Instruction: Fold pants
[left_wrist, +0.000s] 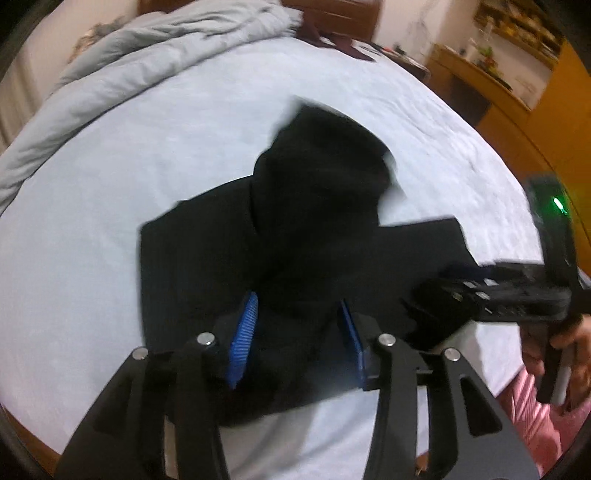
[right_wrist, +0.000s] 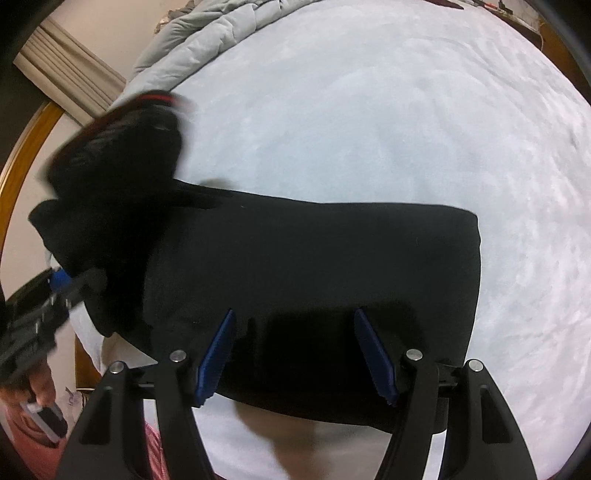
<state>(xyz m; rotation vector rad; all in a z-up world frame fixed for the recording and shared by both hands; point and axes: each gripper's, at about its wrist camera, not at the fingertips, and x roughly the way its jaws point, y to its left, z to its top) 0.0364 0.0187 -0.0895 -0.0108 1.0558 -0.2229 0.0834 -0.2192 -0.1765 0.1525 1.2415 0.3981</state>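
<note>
Pants (right_wrist: 295, 280) on the bed (right_wrist: 369, 110), mostly folded into a rectangle; one end bunched, unflattened. Left hand-held gripper (left_wrist: 295, 339) straddling fabric, grip unclear; right hand-held gripper (right_wrist: 295, 354) released above.

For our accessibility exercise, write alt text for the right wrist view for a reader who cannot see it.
Black pants lie folded on a pale blue bedsheet, the right gripper open just above their near edge. At left, the left gripper lifts a blurred bunch of the fabric.

No legible text, label, brand, number or sign appears in either wrist view; both are blurred.
</note>
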